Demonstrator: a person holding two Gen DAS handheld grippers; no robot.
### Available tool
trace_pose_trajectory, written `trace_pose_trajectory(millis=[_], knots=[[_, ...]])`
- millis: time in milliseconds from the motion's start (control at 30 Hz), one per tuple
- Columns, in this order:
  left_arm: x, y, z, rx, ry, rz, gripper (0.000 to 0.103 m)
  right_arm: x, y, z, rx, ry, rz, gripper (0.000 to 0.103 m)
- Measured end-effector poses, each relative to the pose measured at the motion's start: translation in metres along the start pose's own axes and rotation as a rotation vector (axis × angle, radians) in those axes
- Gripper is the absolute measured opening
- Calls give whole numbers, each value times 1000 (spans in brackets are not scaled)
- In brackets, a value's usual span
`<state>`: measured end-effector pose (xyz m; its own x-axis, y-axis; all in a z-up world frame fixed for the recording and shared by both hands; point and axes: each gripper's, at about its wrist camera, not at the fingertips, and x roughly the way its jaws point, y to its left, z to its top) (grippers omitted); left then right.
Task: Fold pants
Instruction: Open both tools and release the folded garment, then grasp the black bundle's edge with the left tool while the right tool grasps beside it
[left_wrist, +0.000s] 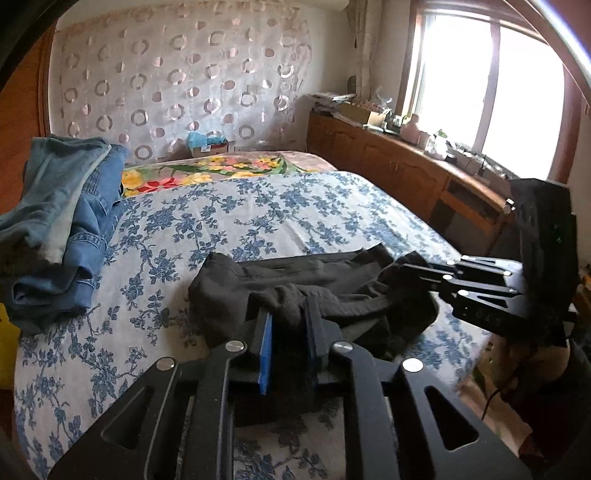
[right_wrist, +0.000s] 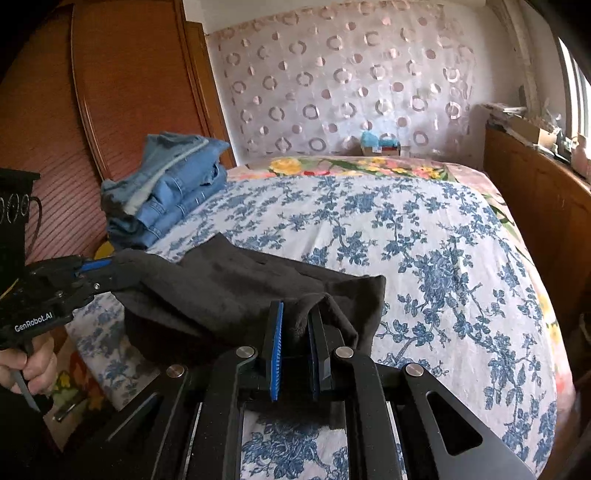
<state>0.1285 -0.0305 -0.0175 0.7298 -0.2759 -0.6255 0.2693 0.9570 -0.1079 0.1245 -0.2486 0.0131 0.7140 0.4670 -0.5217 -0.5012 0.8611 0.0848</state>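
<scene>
Right up front, the left hand-held gripper (left_wrist: 288, 321) has a bunched fold of the dark pants (left_wrist: 295, 284) between its blue-edged pads, and the cloth sits loosely in the gap there rather than squeezed flat, so whether it is truly pinched I cannot tell. Over on the other side, the right hand-held gripper (right_wrist: 295, 325) is clamped on the same pants (right_wrist: 229, 291), its narrow jaws biting a ridge of fabric near one corner.

The pants themselves are charcoal, almost black, a soft matte knit with a slightly fuzzy look. They lie at the near edge of the bed (left_wrist: 258, 214), already doubled over into a squat, rumpled bundle. In the right wrist view the top layer stretches taut between the two tools, with a squared corner hanging off toward the right and a thicker seam running across the far side. In the left wrist view the middle is crumpled into rope-like wrinkles.

Underneath is a white bedspread (right_wrist: 424, 240) printed with blue flowers, and beyond it a strip of bright floral blanket (right_wrist: 369, 166). A stack of folded blue jeans (left_wrist: 62, 221) sits well apart at the left side of the bed. A hand (right_wrist: 29, 365) grips the left tool's handle at the lower left of the right wrist view. Behind the bed hangs a curtain (right_wrist: 351, 81) with ring patterns.
</scene>
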Motion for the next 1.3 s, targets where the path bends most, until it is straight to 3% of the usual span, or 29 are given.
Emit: trace_pose_trajectory(millis=[67, 133, 200, 333, 433, 600, 833, 1300], knots=[[-3, 0, 0, 5, -18, 10, 33, 0, 7, 2, -40, -24, -22, 12], [-8, 1, 0, 3, -44, -21, 61, 0, 10, 3, -45, -25, -23, 15], [-11, 0, 0, 11, -51, -18, 70, 2, 13, 5, -41, -21, -31, 19], [-15, 1, -3, 18, -61, 12, 71, 0, 13, 4, -57, -40, -91, 33], [-14, 6, -9, 8, -47, 37, 71, -9, 10, 4, -40, -59, -88, 41], [-9, 15, -26, -11, -6, 43, 71, -17, 5, -10, -18, -58, -69, 42], [2, 19, -47, -21, 52, 19, 71, -5, -2, -34, 2, 45, -65, 42], [25, 20, -56, -15, 125, 47, 68, 6, -16, -40, 48, 98, -16, 42]])
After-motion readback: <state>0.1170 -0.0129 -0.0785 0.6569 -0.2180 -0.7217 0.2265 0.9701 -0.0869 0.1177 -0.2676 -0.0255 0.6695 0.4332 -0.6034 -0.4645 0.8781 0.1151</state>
